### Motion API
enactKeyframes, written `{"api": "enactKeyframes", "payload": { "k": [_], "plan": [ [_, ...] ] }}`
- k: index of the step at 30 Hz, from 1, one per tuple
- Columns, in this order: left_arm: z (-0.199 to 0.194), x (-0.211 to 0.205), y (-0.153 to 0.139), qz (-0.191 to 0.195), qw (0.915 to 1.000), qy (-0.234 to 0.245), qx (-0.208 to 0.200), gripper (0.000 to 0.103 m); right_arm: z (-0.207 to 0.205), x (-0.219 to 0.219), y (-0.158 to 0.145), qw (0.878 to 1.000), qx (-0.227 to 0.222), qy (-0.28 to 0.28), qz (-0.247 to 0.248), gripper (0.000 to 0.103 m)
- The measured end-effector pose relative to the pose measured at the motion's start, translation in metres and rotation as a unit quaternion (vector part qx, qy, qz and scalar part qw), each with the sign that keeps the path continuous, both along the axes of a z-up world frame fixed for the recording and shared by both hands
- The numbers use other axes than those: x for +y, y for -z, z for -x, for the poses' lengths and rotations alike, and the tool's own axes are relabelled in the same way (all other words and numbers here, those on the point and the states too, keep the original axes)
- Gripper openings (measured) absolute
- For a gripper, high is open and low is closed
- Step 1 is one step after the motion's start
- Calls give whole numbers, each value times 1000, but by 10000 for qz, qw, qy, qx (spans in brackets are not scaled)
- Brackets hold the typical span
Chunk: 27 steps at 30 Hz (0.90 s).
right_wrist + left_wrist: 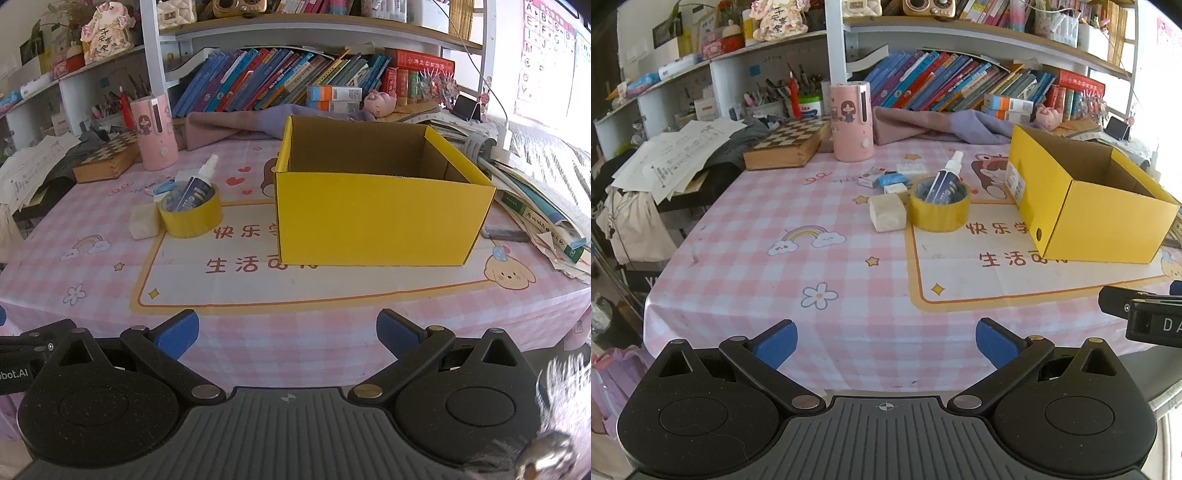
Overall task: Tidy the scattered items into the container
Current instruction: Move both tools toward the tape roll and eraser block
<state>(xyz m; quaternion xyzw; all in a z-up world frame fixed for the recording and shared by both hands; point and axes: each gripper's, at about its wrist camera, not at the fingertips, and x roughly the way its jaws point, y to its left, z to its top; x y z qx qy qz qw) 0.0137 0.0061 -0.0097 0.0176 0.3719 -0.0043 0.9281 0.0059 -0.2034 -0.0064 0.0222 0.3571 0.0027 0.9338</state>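
An open yellow cardboard box (380, 218) (1108, 221) stands on the pink checked tablecloth (820, 266); nothing shows inside it. To its left sits a yellow tape roll (939, 211) (191, 217) with a small spray bottle (946, 177) (199, 184) leaning inside it. A cream block (887, 213) (144, 220) lies against the roll, and small erasers and packets (892, 179) lie behind. My left gripper (886, 343) hovers open over the table's near edge, well short of the items. My right gripper (288, 338) is open too, in front of the box.
A pink cylinder (849, 122) and a wooden chess box (786, 146) stand behind the items. Purple cloth (934, 125) and leaning books (960, 81) fill the back. Loose papers (676, 155) pile up at left, and books and papers (535, 199) lie right of the box.
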Motion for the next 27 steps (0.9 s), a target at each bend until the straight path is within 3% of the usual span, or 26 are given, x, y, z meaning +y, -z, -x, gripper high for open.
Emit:
{"api": "enactKeyframes", "payload": {
  "k": [27],
  "plan": [
    [3, 0, -1, 25, 9999, 154, -31, 103, 4, 8, -4, 9998, 28, -212, -32, 103]
  ]
}}
